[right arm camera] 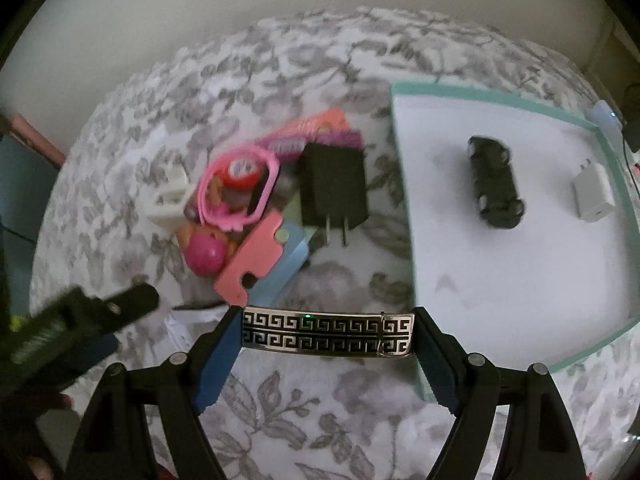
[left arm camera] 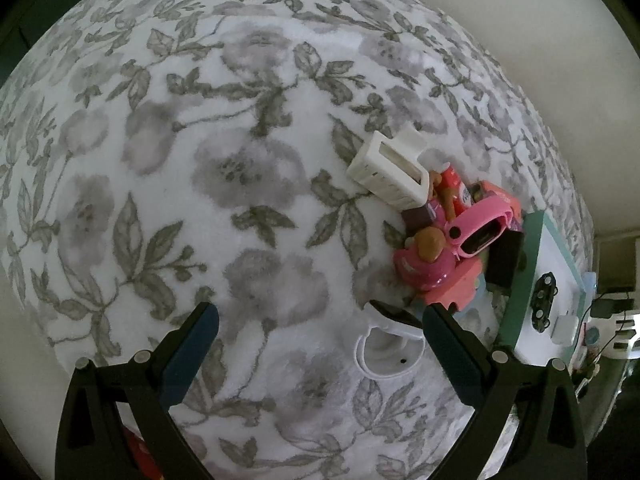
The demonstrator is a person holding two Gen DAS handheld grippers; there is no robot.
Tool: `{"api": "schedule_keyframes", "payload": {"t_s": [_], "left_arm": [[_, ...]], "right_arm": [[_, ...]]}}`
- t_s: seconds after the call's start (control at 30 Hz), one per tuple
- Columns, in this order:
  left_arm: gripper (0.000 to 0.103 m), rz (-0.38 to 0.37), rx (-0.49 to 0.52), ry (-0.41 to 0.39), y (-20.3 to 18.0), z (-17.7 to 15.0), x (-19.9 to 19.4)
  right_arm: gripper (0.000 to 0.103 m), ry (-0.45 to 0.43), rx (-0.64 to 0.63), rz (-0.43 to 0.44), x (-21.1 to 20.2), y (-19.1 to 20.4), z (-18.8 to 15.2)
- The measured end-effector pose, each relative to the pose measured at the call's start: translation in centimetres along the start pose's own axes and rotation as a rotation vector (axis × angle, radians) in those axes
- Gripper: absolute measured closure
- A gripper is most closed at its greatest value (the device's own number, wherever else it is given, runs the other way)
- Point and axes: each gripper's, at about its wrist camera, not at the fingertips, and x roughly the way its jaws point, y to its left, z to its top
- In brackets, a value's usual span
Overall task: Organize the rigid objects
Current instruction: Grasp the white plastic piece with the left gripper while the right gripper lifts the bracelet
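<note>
Right gripper (right arm camera: 326,336): your jaws squeeze the shiny clip (right arm camera: 327,333) by its two ends, low in the middle.
Left gripper (left arm camera: 320,332): your jaws are wide apart, holding nothing.
Tray (right arm camera: 404,160): on the right, with a black car (right arm camera: 496,182) and white plug (right arm camera: 593,196).
Toy pile (right arm camera: 244,200): left of the tray.

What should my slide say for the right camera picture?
Right gripper holds a patterned metal clip beside the green-rimmed tray.

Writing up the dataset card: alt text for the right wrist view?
Right gripper clamps a silver-and-black patterned hair clip endwise above a floral bedspread. Right: teal-rimmed tray holding a black toy car and white charger.
</note>
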Motion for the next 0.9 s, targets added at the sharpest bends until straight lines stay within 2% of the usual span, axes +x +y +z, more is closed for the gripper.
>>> {"api": "schedule_keyframes", "payload": {"t_s": [0.1, 0.27, 0.5, 0.57, 0.63, 0.73, 0.9], "left_arm": [[0.001, 0.024, 0.039, 0.012, -1.1, -0.3, 0.6], [0.001, 0.055, 0.119, 0.057, -3.4, -0.8, 2.2], [0.002, 0.130, 0.263, 0.090, -7.1, -2.0, 4.3], [0.017, 0.154, 0.295, 0.092, -7.8, -2.2, 4.8], [0.024, 0.188, 0.318, 0.088, -8.4, -2.4, 5.0], [0.041, 0.193, 0.325, 0.062, -9.1, -2.5, 4.7], [0.043, 0.154, 0.298, 0.034, -9.1, -2.3, 3.7]], "right_arm": [[0.019, -0.030, 0.053, 0.015, -1.5, -1.6, 0.4], [0.019, -0.080, 0.104, -0.020, -3.0, -3.5, 1.4], [0.019, -0.101, 0.137, -0.014, -4.1, -5.2, 1.8], [0.019, -0.103, 0.145, -0.009, -4.1, -5.5, 1.8], [0.019, -0.104, 0.157, 0.004, -4.3, -5.9, 1.9], [0.019, -0.112, 0.169, 0.011, -4.7, -6.3, 1.9], [0.019, -0.115, 0.196, 0.040, -5.1, -7.0, 2.0]]}}
